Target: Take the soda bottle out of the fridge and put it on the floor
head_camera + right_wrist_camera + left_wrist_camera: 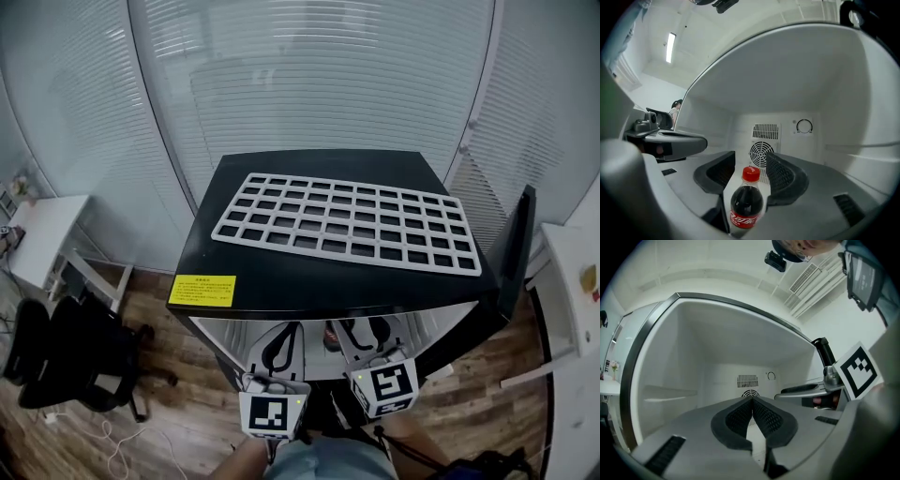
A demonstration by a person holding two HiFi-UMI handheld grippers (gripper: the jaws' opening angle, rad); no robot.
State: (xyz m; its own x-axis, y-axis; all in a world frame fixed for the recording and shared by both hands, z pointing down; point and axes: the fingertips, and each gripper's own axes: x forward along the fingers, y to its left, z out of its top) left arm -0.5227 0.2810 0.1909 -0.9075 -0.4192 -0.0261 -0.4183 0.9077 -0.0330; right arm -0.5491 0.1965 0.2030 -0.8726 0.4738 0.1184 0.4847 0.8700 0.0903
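A small soda bottle (pixel 746 202) with dark cola, a red cap and a red label stands upright inside the fridge (pixel 309 277), a low black one with a white interior. In the right gripper view the bottle sits between the jaws of my right gripper (pixel 750 159). These stand open, with a gap on each side of the bottle, so the pads do not press it. My left gripper (pixel 753 400) is shut on nothing, its tips meeting, and points level into the empty left half of the fridge. In the head view both grippers, left (pixel 281 349) and right (pixel 364 336), reach into the opening side by side.
The fridge door (pixel 514 248) hangs open to the right. A white grid rack (pixel 347 225) lies on the fridge top. A fan grille (pixel 761 152) and a dial (pixel 804 126) are on the back wall. A black office chair (pixel 66 361) and a white table (pixel 47 234) stand to the left on the wooden floor.
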